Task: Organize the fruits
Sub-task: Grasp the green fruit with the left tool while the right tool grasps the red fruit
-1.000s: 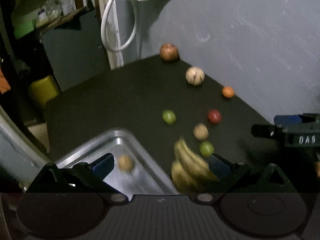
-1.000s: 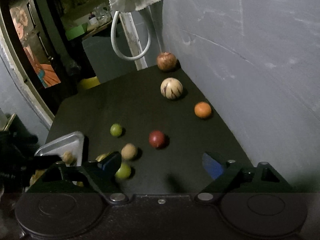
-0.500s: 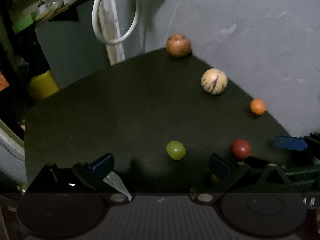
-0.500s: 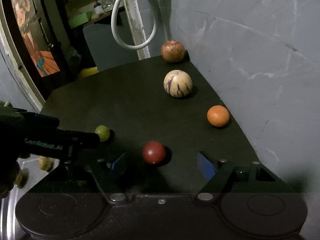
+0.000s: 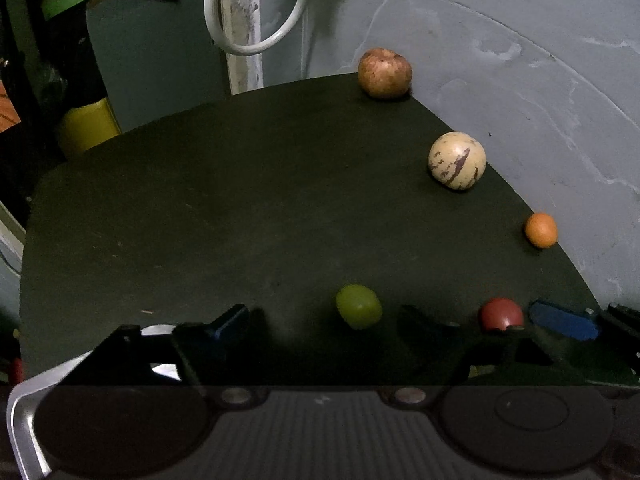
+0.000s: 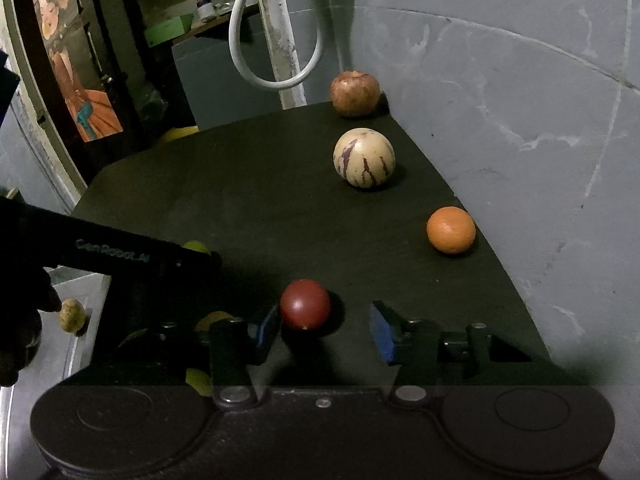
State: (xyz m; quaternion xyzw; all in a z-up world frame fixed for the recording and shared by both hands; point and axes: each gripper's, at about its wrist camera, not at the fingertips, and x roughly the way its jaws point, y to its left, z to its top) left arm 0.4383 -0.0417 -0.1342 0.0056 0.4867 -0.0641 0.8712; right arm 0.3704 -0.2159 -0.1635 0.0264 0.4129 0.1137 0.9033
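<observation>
- Right gripper (image 6: 326, 330): jaws closing around the red fruit (image 6: 305, 304); left pad touches, right pad apart.
- Left gripper (image 5: 324, 328): jaws closing, green fruit (image 5: 358, 306) between, untouched.

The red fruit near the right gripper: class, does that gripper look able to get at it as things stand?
Probably yes. The red fruit sits on the black table between the closing fingers of the right gripper, beside the left one, with nothing over it. The left gripper lies off to one side.
</observation>
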